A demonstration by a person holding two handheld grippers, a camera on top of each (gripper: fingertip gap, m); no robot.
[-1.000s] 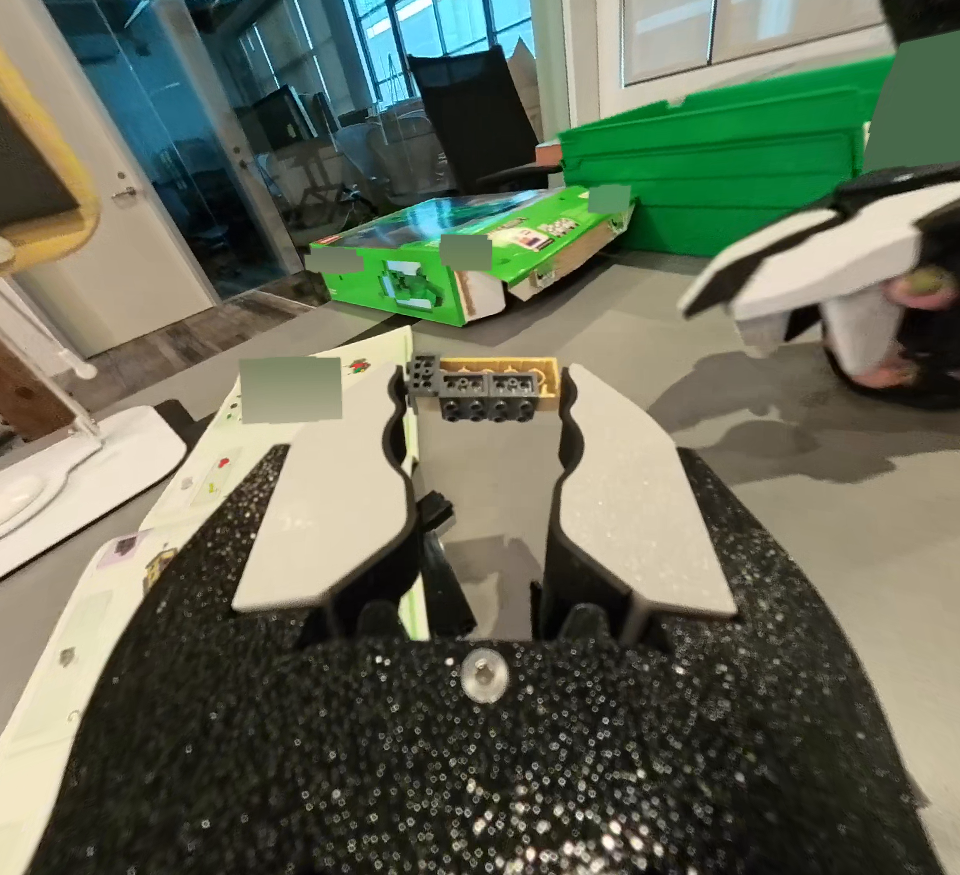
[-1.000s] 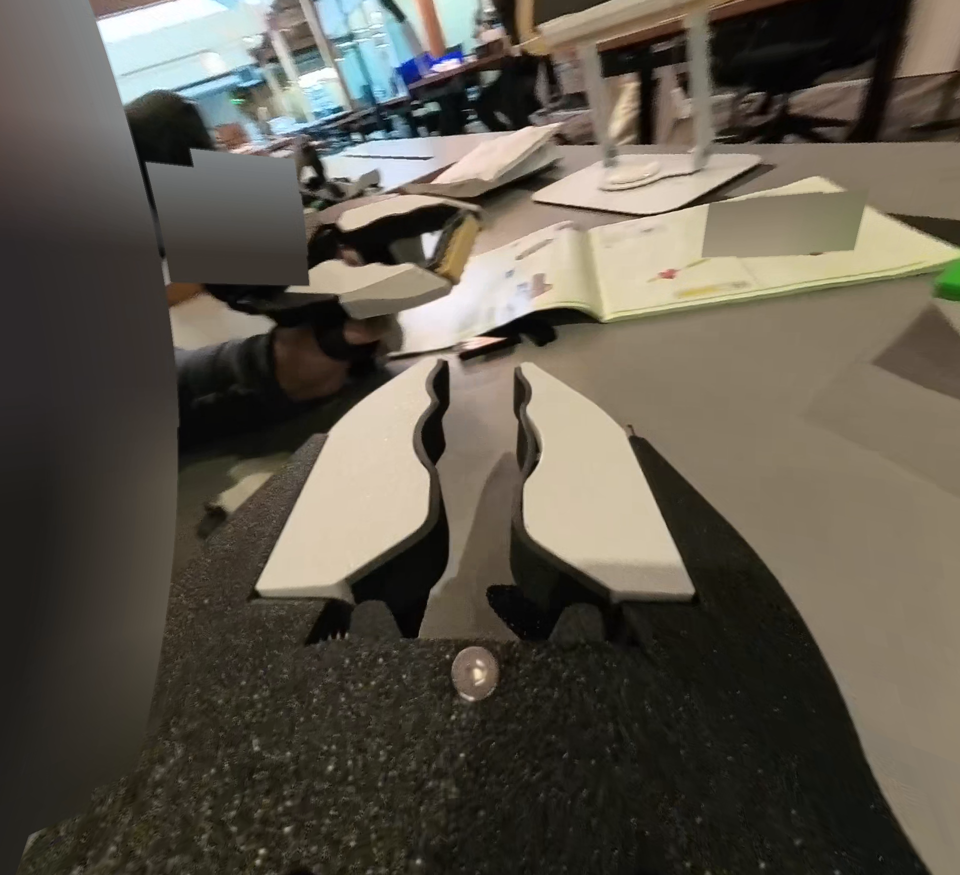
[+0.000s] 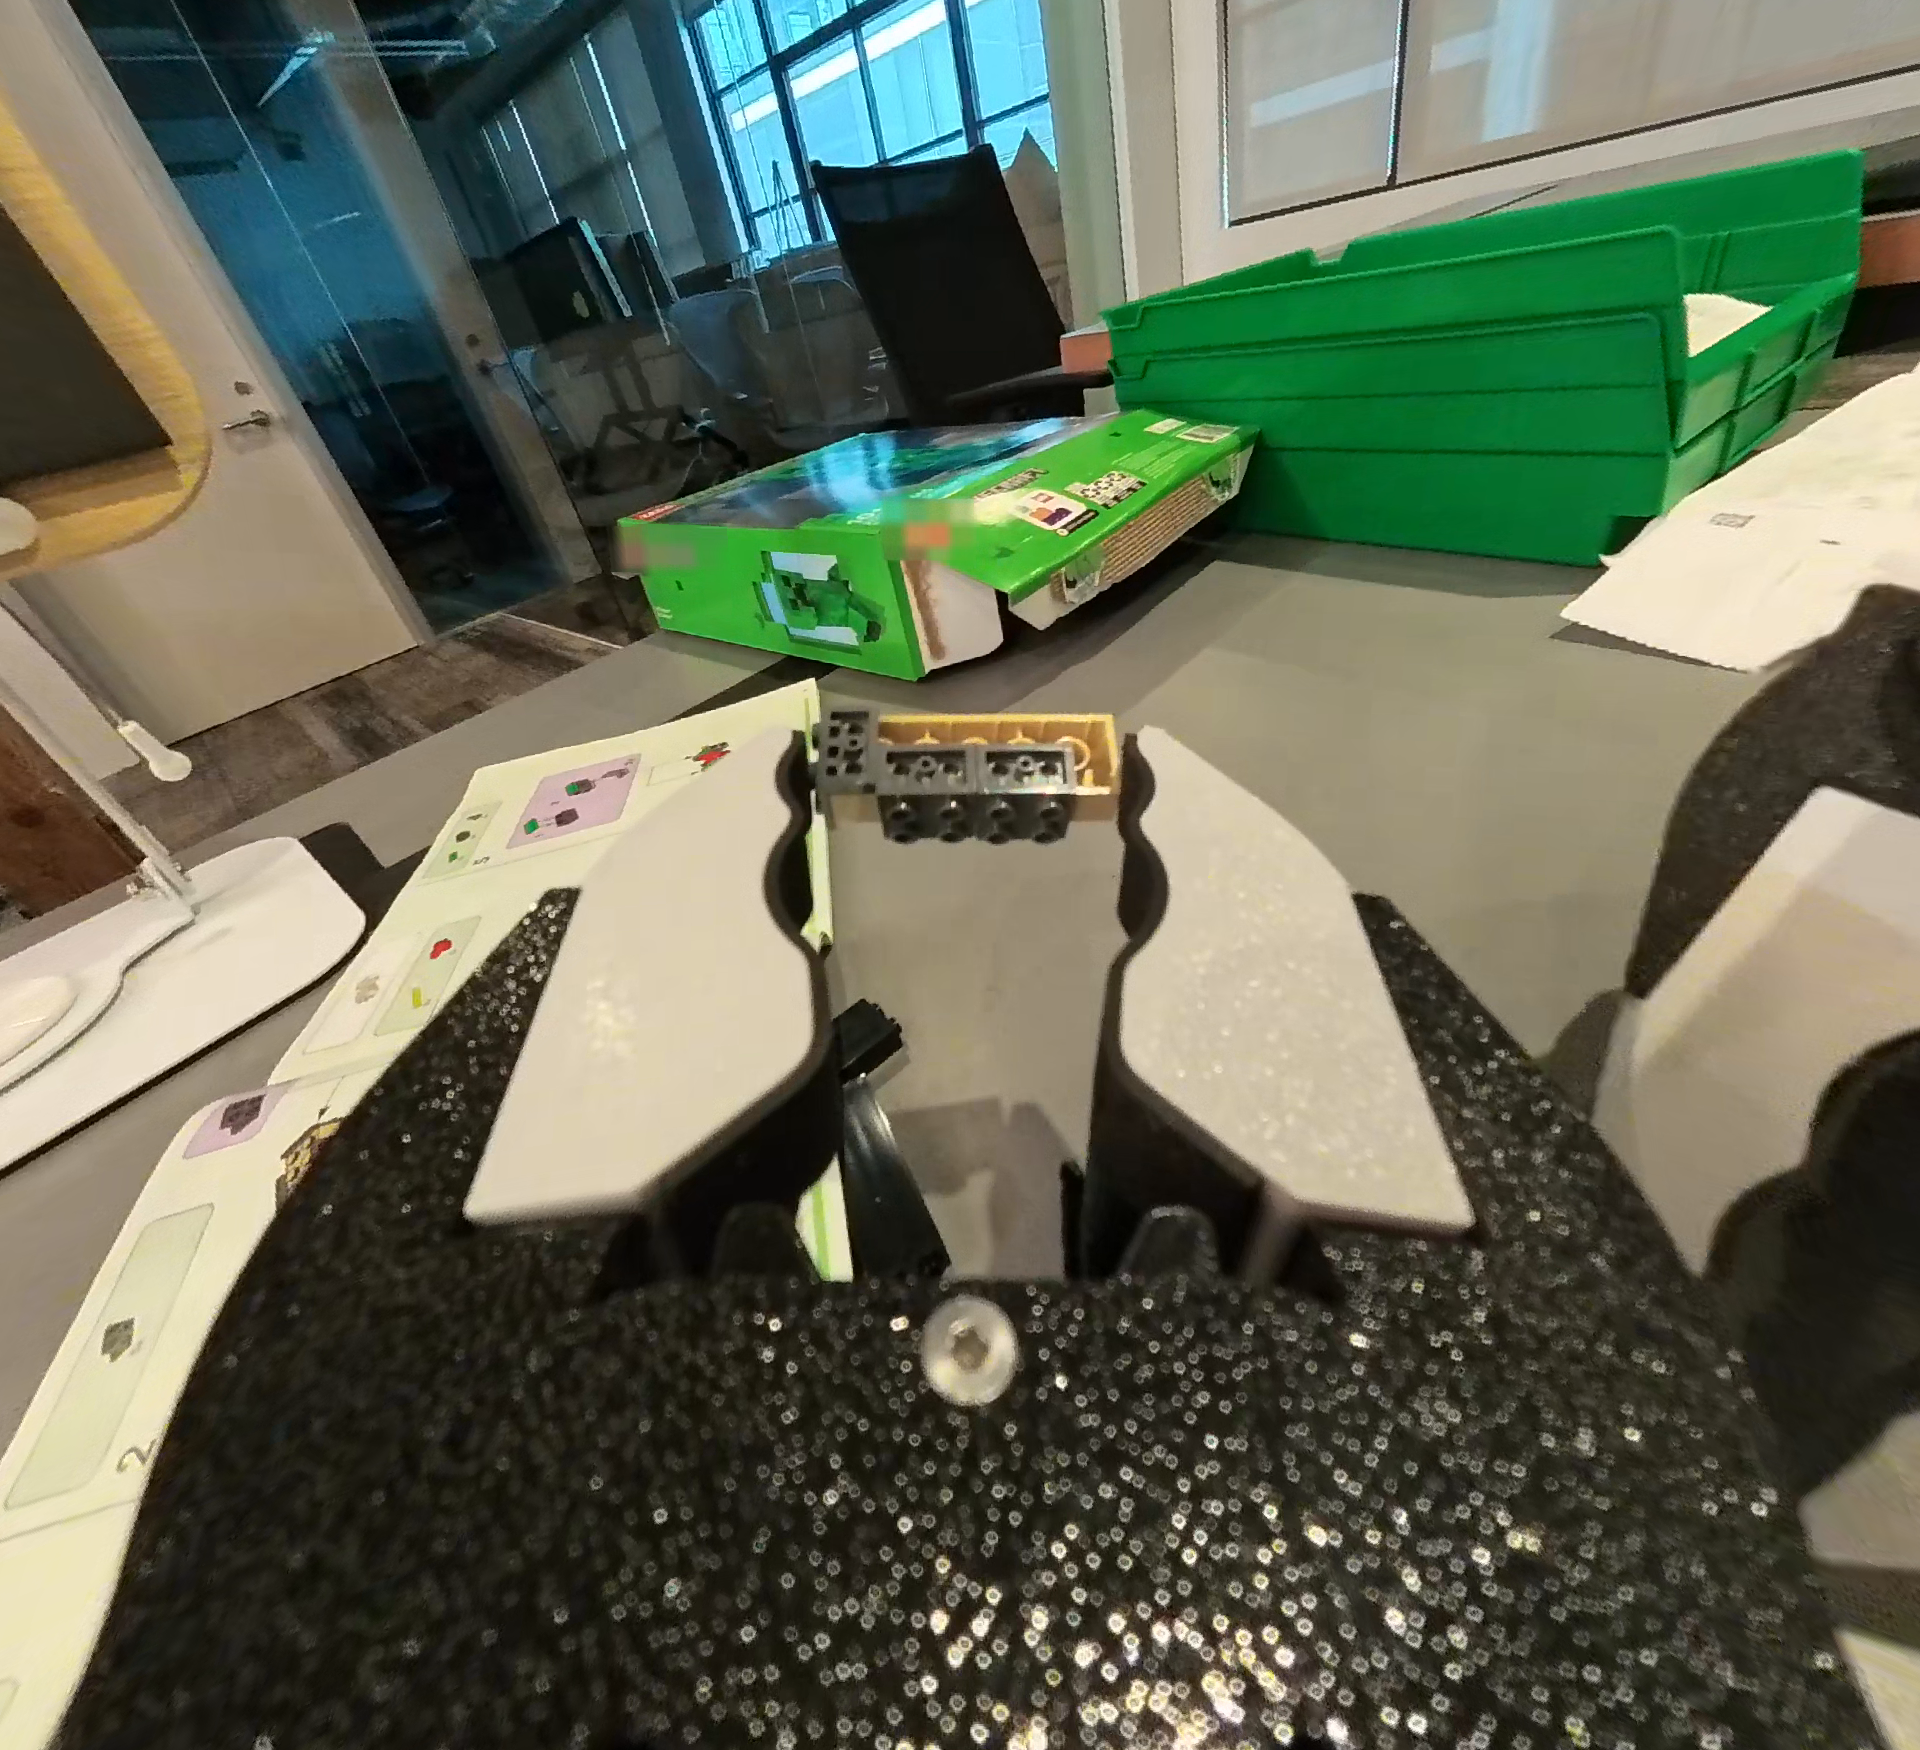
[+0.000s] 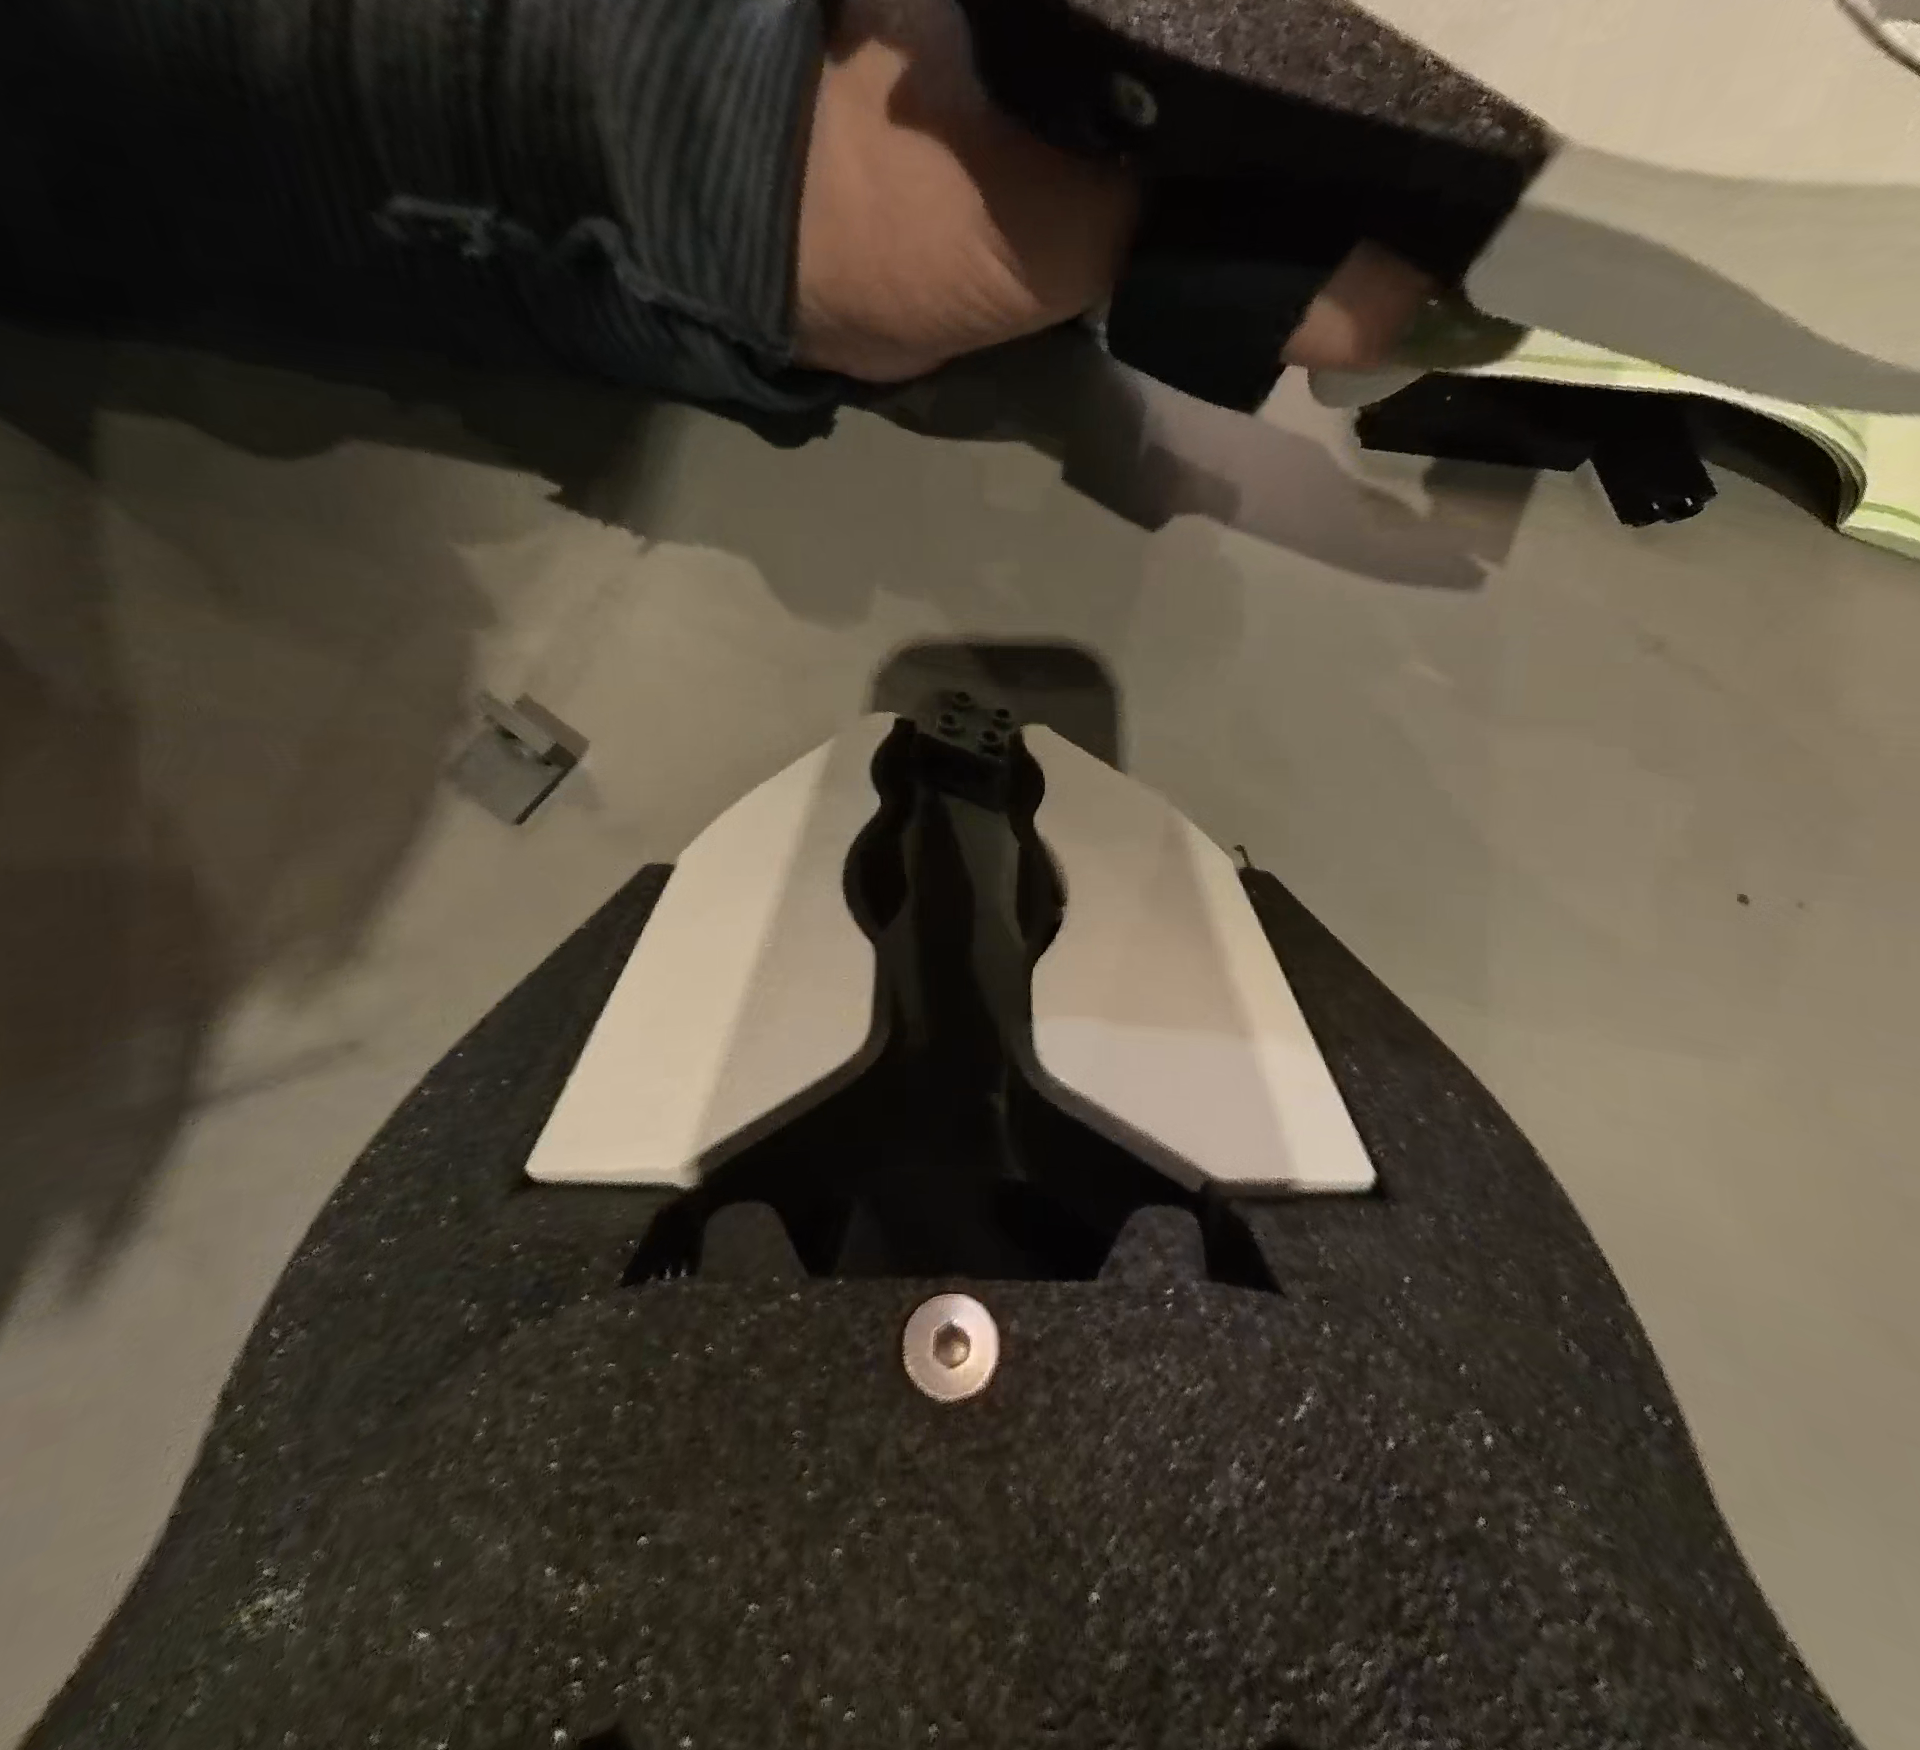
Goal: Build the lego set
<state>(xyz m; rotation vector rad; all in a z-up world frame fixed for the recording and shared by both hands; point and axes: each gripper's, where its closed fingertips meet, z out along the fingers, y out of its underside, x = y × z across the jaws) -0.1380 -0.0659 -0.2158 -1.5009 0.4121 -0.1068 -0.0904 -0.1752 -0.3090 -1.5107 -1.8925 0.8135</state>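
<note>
Office (glass partitions (image 3: pixel 312 266), desk chair (image 3: pixel 935 277))

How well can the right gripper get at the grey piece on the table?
Probably not yet. The right gripper seems shut on a black brick, so its jaws are taken. The grey piece itself lies bare on the table, left of the tips.

A tan and dark grey lego assembly (image 3: pixel 971 775) sits clamped between the left gripper's jaws, underside up and clear of the bench. A small dark brick (image 4: pixel 966 729) with 4 studs is pinched at the right gripper's tips. A light grey piece (image 4: pixel 520 755) lies flat on the bench nearby. A black piece (image 4: pixel 1652 479) lies beside the open instruction booklet (image 3: pixel 582 817).
</note>
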